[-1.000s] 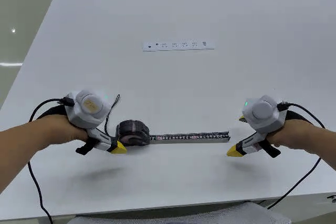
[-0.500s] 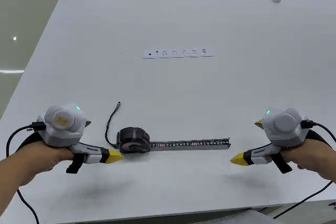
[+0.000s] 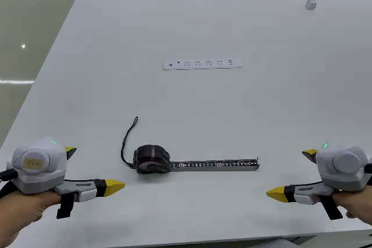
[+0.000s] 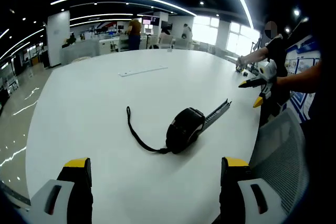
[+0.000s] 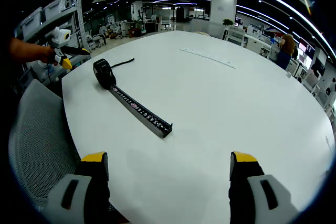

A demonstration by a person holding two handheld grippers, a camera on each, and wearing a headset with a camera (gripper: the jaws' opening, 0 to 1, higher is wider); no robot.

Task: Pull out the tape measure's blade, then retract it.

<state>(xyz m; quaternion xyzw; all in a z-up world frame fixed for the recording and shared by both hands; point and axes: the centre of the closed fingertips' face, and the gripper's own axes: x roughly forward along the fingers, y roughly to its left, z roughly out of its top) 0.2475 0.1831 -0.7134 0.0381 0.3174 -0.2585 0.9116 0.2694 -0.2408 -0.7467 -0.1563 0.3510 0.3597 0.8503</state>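
Head view: a black tape measure (image 3: 151,159) lies on a white table (image 3: 250,108), in the near part of it. Its blade (image 3: 218,165) is drawn out flat to the right, and a black strap (image 3: 128,137) curls away behind the case. The left gripper (image 3: 93,169) hangs near the case on its left with its yellow-tipped jaws apart. The right gripper (image 3: 292,173) is just past the blade's end, also spread and holding nothing. Neither touches the tape measure. A white power strip (image 3: 202,63) lies farther back, its markings too small to read. A small white object (image 3: 311,4) sits near the far right corner.

Left gripper view: the left gripper (image 4: 157,163) stands wide open above the table. The tape measure (image 4: 185,128) lies ahead between the jaws' lines, well short of the tips. Its blade (image 4: 218,113) runs off toward the right gripper (image 4: 252,83), which a hand holds beyond the table's edge. No brand on the case can be read. A grey mesh chair (image 4: 278,150) is at the right.

Right gripper view: the right gripper (image 5: 168,157) is open and empty, with the blade's hooked end (image 5: 167,128) lying ahead of it. The blade (image 5: 142,111) carries black and red scale figures, too small to read with certainty. It leads back to the case (image 5: 104,73), and the left gripper (image 5: 73,56) is beyond that.
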